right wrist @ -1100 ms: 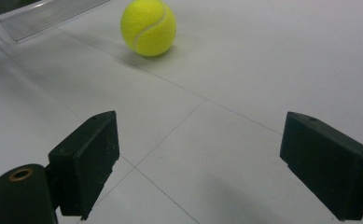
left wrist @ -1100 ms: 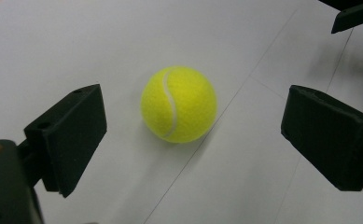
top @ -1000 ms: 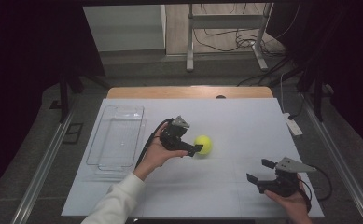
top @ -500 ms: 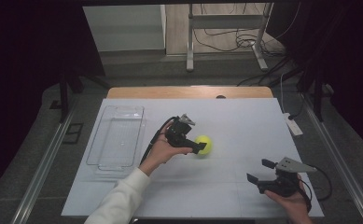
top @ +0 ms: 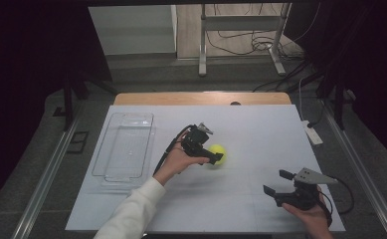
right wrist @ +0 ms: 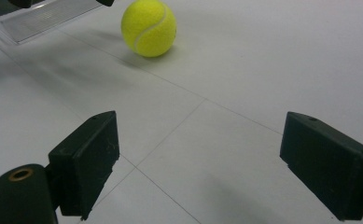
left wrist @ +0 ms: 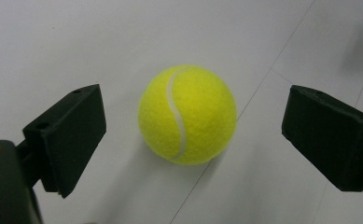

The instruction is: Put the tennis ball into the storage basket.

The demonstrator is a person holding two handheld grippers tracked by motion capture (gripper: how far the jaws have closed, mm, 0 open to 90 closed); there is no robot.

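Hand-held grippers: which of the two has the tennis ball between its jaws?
The left hand-held gripper, mid-table: its open jaws flank the tennis ball without touching. The right hand-held gripper sits apart, open, near the table's front edge.

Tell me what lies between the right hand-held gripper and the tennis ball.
Nothing: in the right gripper view, bare white table runs from the open right hand-held gripper to the tennis ball.

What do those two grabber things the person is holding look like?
Both are black. The left gripper trails a black cable, and a white sleeve covers that arm. The right gripper has a grey three-cornered plate on top and a black cable too. Their jaws are chunky black blocks.
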